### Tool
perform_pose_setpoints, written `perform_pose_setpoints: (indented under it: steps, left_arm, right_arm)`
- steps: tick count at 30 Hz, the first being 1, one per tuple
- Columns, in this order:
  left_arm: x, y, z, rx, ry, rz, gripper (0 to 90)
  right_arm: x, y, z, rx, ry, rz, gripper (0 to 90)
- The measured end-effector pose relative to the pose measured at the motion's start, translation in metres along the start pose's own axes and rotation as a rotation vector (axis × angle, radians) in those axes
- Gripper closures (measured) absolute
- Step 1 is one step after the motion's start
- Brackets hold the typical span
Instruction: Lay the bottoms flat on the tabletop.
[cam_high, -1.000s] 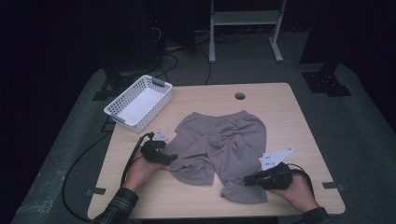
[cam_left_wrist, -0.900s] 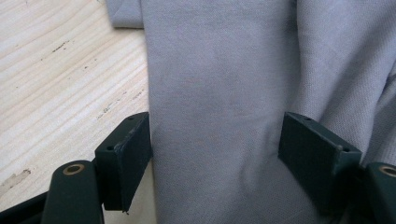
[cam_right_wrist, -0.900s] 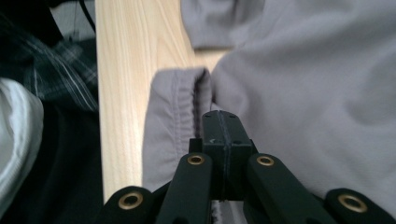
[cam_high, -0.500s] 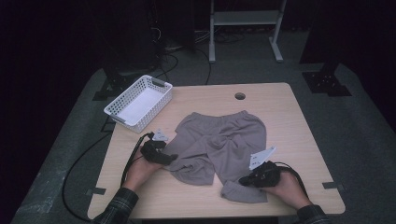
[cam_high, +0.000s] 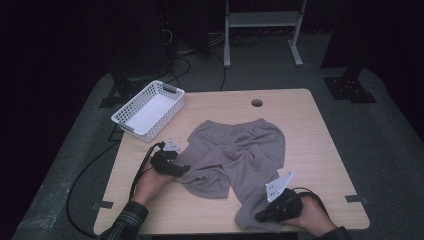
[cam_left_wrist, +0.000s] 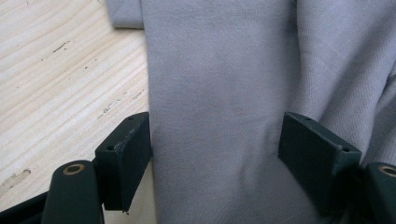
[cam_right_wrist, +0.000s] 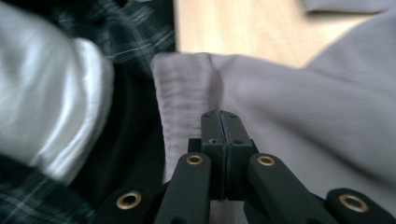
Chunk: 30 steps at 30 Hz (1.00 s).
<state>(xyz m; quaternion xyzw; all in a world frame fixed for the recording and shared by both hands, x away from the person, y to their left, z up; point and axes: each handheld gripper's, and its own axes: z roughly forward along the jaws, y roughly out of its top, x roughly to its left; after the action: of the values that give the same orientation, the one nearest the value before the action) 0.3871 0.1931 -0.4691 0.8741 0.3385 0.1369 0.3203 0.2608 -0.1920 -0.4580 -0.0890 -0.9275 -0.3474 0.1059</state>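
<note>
Grey sweatpants (cam_high: 235, 152) of soft, finely knit jersey lie spread on the pale wood table (cam_high: 320, 130), waistband toward the far edge, legs toward the person. The cloth is matte and lightly rumpled, with a ribbed hem at the near leg's end (cam_right_wrist: 182, 93). A white plastic lattice basket (cam_high: 148, 110) sits at the table's far left corner, apart from the pants.

The left gripper (cam_high: 172, 167) rests at the left leg's edge, its jaws wide apart with a smooth band of fabric (cam_left_wrist: 215, 116) lying between the pads, not pinched. The right gripper (cam_right_wrist: 219, 126) has its jaws pressed together over the right leg near its hem; whether cloth is caught between them I cannot tell.

Compared with a second ago, the right gripper has slid leftward along the near edge, onto the leg's end; the left one has not moved.
</note>
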Motion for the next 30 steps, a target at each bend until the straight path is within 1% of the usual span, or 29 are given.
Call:
perform_pose_setpoints:
  steps: [1,3,4,5,7,8,9,10,11,12,13,14,16,17,18,19,24,26,28,29,30]
  left_arm:
    - [0.0,0.0,0.0,0.001,0.0,0.0,25.0]
    - [0.0,0.0,0.0,0.001,0.0,0.0,25.0]
    - [0.0,0.0,0.0,0.0,0.0,0.0,25.0]
    - [0.0,0.0,0.0,0.002,0.001,0.002,25.0]
    - [0.0,0.0,0.0,0.0,0.0,-0.003,25.0]
    - [0.0,0.0,0.0,-0.003,0.0,-0.006,25.0]
    - [0.0,0.0,0.0,0.0,-0.001,-0.002,25.0]
    - [0.001,0.0,0.0,0.003,-0.003,-0.001,25.0]
    - [0.001,0.0,0.0,0.004,-0.004,-0.001,25.0]
    - [0.001,0.0,0.0,0.002,-0.003,-0.001,25.0]
    - [0.0,0.0,0.0,0.002,-0.002,0.0,25.0]
    - [0.0,0.0,0.0,0.002,-0.002,0.0,25.0]
    - [0.001,0.0,0.0,0.002,-0.003,-0.001,25.0]
    - [0.001,0.0,0.0,0.003,-0.004,-0.001,25.0]
    - [0.001,0.0,0.0,0.003,-0.004,-0.001,25.0]
    - [0.001,0.0,0.0,0.003,-0.004,-0.001,25.0]
    - [0.001,0.0,0.0,0.002,-0.003,-0.001,25.0]
    - [0.0,0.0,0.0,0.001,-0.002,-0.001,25.0]
    - [0.001,0.0,0.0,0.002,-0.003,-0.001,25.0]
    - [0.001,0.0,0.0,0.003,-0.003,-0.001,25.0]
    - [0.001,0.0,0.0,0.003,-0.004,-0.002,25.0]
  right_arm:
    - [0.002,-0.001,0.0,0.0,-0.007,-0.008,87.4]
    - [0.002,-0.001,-0.002,-0.012,-0.017,0.0,85.7]
    - [0.0,-0.001,-0.005,-0.027,-0.038,0.005,83.1]
    - [-0.004,-0.001,-0.008,-0.054,-0.073,0.011,79.4]
    - [-0.01,0.0,-0.013,-0.075,-0.135,0.037,77.2]
    - [-0.012,0.0,-0.014,-0.073,-0.166,0.024,74.7]
    - [-0.014,0.001,-0.013,-0.068,-0.213,0.02,72.9]
    - [-0.017,0.001,-0.012,-0.042,-0.265,0.015,72.9]
    - [-0.019,0.001,-0.01,-0.008,-0.307,0.011,73.1]
    - [-0.02,0.0,-0.007,0.018,-0.338,0.002,76.4]
    - [-0.021,0.0,-0.005,0.045,-0.355,0.008,80.5]
    - [-0.02,-0.001,-0.004,0.065,-0.364,0.008,84.1]
    - [-0.018,-0.003,-0.005,0.073,-0.351,0.0,88.6]
    - [-0.015,-0.005,-0.006,0.08,-0.341,-0.006,89.4]
    - [-0.012,-0.007,-0.006,0.084,-0.327,-0.024,89.5]
    - [-0.009,-0.008,-0.007,0.089,-0.317,-0.015,89.5]
    - [0.009,-0.015,-0.006,0.097,-0.256,-0.047,89.6]
    - [0.013,-0.018,-0.007,0.094,-0.241,-0.044,89.4]
    - [0.013,-0.019,-0.01,0.067,-0.255,-0.049,81.6]
    - [0.01,-0.018,-0.013,0.042,-0.266,-0.041,76.4]
    - [0.007,-0.015,-0.017,0.004,-0.293,-0.03,71.3]
